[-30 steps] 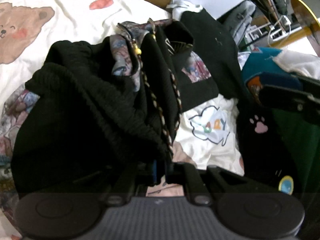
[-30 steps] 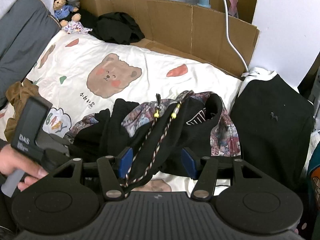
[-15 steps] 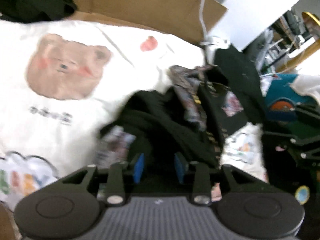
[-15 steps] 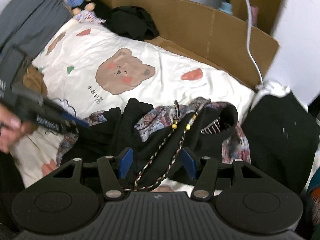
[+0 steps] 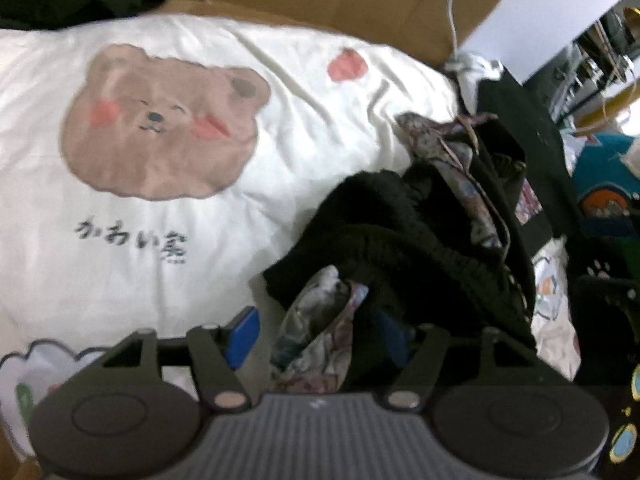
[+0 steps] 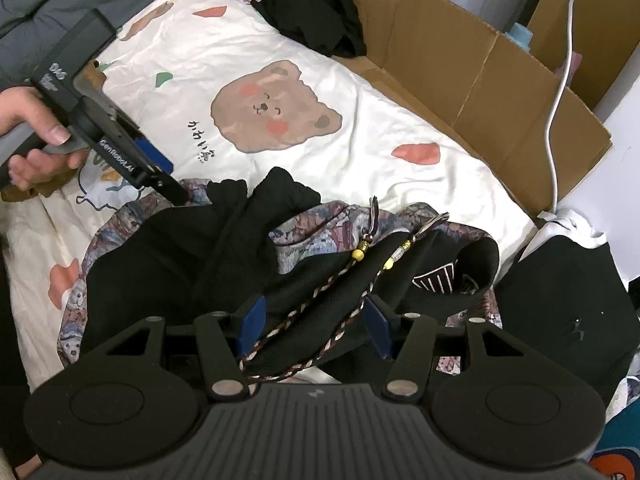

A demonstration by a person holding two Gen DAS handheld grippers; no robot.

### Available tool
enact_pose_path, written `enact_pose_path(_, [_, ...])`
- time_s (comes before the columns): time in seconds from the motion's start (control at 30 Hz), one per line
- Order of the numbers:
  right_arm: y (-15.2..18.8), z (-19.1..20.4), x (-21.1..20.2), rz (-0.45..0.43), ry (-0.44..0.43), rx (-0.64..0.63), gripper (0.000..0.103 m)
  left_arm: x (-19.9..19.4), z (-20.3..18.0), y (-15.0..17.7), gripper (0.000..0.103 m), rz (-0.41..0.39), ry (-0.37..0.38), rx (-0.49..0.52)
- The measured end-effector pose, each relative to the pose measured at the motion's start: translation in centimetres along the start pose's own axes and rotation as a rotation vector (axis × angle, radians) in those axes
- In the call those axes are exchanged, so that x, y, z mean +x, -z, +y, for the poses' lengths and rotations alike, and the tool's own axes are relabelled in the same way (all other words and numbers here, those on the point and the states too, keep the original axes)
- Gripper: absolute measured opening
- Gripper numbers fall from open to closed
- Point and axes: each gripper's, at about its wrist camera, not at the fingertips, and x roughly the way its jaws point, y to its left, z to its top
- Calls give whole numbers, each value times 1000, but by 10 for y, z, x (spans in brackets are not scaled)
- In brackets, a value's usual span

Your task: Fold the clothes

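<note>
Crumpled black hoodie w/ bear-print lining [image 6: 224, 256] on white bear-print duvet [image 6: 320, 80].
L gripper [image 5: 320, 334] wide apart over its edge; R gripper [image 6: 312, 320] wide apart astride braided drawcords [image 6: 320, 312].

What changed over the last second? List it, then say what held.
The left hand-held gripper let go of the black hoodie. Its jaws, pinched on the fabric a second ago, now stand wide apart with the hem loose between them, and it swung left toward the bear-print sheet. The right hand-held gripper stayed open over the braided drawcords, and the hoodie stayed bunched.
</note>
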Motion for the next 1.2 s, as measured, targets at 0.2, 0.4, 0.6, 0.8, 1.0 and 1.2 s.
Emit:
enact_pose_path(0.2, [0,-7,6,-57,14,-85,59,18,5,1,19,30,90,-1])
enact_pose_path(0.4, [-3,-1,21,-65,-1,-306,59,9,-1,2,9,32,117,74])
enact_pose_path(0.6, [-6,7,35,-72,-19,-532,59,-8,-2,3,8,20,138,81])
enact_pose_path(0.8, [-9,15,50,-79,-36,-758,59,-19,-3,2,8,28,152,73])
enact_pose_path(1.0, [-12,31,71,-73,-51,-1007,59,-23,-3,4,8,39,148,77])
enact_pose_path(1.2, [-12,44,86,-60,-40,-1141,60,-27,-3,7,8,31,152,64])
